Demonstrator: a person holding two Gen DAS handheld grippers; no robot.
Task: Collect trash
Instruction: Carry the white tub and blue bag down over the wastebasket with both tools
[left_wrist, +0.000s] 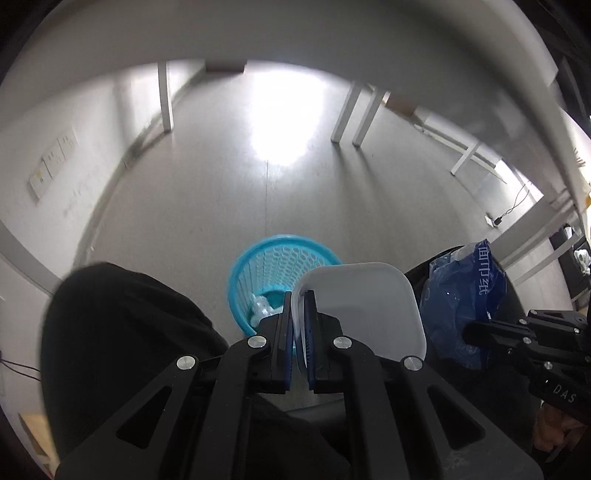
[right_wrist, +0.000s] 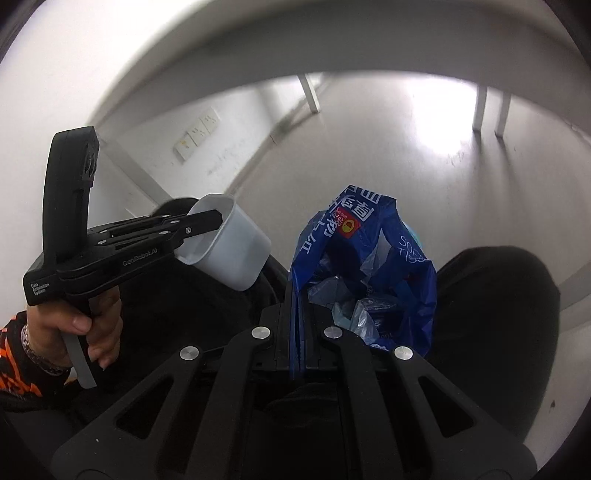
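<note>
The left gripper (left_wrist: 299, 325) pinches the tub (left_wrist: 360, 306) by its rim, above the bin (left_wrist: 258, 266) on the floor. The right gripper (right_wrist: 298, 328) clamps the bag (right_wrist: 364, 258) edge. The thin film may slip, spilling wrappers beside the bin.

Both views are dim and grey, with strong fisheye bending and dark vignette at the corners. A blown-out white glare patch lies on the floor (left_wrist: 280, 118), brightest in the left wrist view; it shows again at the upper right of the right wrist view. Table legs (left_wrist: 345, 112) cast long soft shadows toward the camera. The curved tabletop (right_wrist: 332, 44) edge overhead is blurred and smeared. Near black parts lose detail in shadow, while the blue bag (right_wrist: 364, 273) shows small glints and stays fairly sharp
</note>
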